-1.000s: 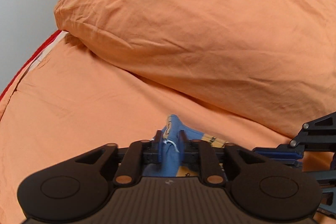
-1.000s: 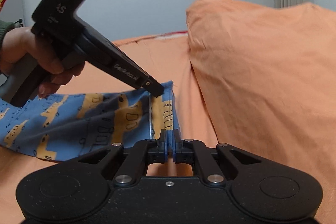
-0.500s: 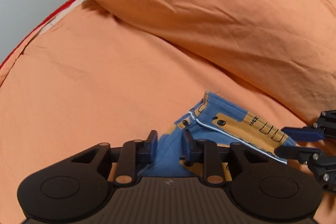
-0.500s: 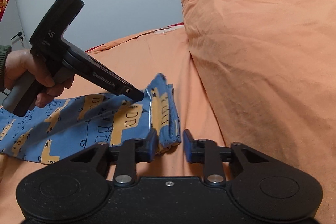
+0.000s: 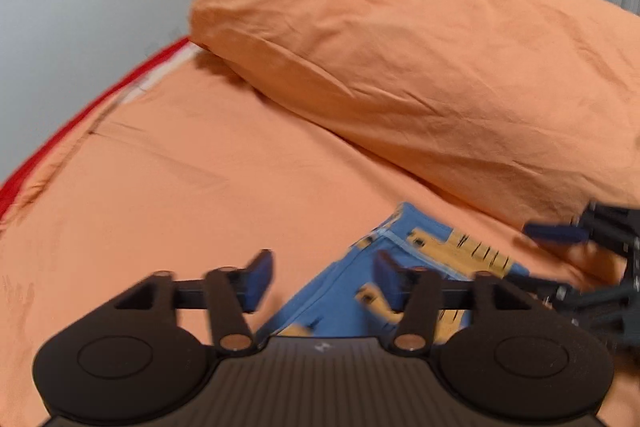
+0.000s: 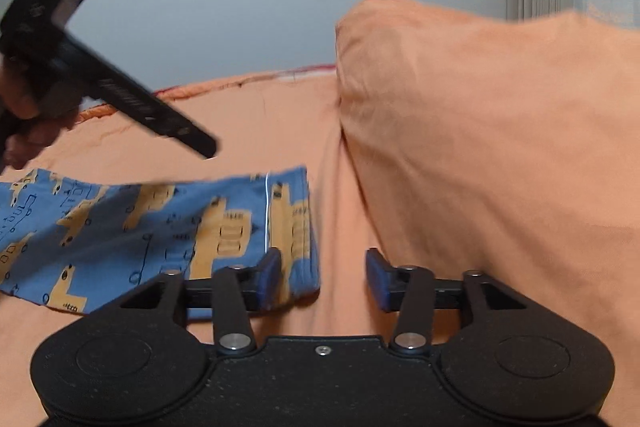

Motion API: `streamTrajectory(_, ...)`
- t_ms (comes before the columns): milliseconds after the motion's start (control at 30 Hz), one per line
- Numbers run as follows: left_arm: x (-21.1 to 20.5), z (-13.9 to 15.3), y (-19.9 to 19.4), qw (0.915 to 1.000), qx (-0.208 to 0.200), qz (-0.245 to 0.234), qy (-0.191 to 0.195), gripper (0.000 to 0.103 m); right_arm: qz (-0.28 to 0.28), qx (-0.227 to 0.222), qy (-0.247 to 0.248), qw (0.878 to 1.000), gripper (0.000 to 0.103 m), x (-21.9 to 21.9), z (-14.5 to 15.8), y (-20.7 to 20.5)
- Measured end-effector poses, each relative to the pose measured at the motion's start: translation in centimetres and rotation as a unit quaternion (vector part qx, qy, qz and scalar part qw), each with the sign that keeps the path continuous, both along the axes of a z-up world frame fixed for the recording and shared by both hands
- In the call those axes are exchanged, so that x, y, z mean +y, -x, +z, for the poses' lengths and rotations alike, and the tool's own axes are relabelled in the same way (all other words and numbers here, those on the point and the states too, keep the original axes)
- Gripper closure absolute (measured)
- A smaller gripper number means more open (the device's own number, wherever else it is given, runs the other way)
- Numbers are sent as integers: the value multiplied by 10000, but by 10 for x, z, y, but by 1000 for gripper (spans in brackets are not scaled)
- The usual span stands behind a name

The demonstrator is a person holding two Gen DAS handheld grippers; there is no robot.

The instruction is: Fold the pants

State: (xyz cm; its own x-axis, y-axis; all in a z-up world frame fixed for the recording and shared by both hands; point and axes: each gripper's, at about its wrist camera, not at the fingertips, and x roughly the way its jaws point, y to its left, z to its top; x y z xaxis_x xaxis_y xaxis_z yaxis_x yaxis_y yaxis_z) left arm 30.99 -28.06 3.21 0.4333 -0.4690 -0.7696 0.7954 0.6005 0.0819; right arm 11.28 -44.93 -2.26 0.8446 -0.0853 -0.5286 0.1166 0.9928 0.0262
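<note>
Blue printed pants (image 6: 152,227) lying flat on the orange bedsheet (image 5: 168,187), hem end beside the pillow (image 5: 420,75). Released, apparently between folds; next move likely calls for a fresh pinch at an edge. Left gripper (image 5: 322,277) spread wide above the cloth (blurred), right gripper (image 6: 322,277) likewise agape, empty, near the hem.

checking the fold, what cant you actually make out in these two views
- Left wrist view: the pants are partly hidden below by the left gripper body.
- Right wrist view: the pants are cut off by the left edge; their full length is unseen.
- Right wrist view: lettering on the left gripper is motion-blurred.
</note>
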Motion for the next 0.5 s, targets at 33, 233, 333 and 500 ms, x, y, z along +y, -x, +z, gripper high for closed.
streamTrajectory(33, 18, 7, 2, 9999, -131, 79, -41, 16, 32, -89, 112, 9999, 38, 4, 3, 1)
streamTrajectory(233, 157, 7, 10, 9905, -496, 1075, -706, 5, 405, 366, 1333, 9896, 16, 37, -21, -8)
streamTrajectory(333, 236, -6, 12, 9791, -447, 1757, -920, 5, 247, 294, 1485, 9882, 10, 41, -16, -8)
streamTrajectory(500, 331, -8, 1, 9605, -142, 2767, -279, 5, 568, -9, 1363, 9890, 5, 64, -7, -10)
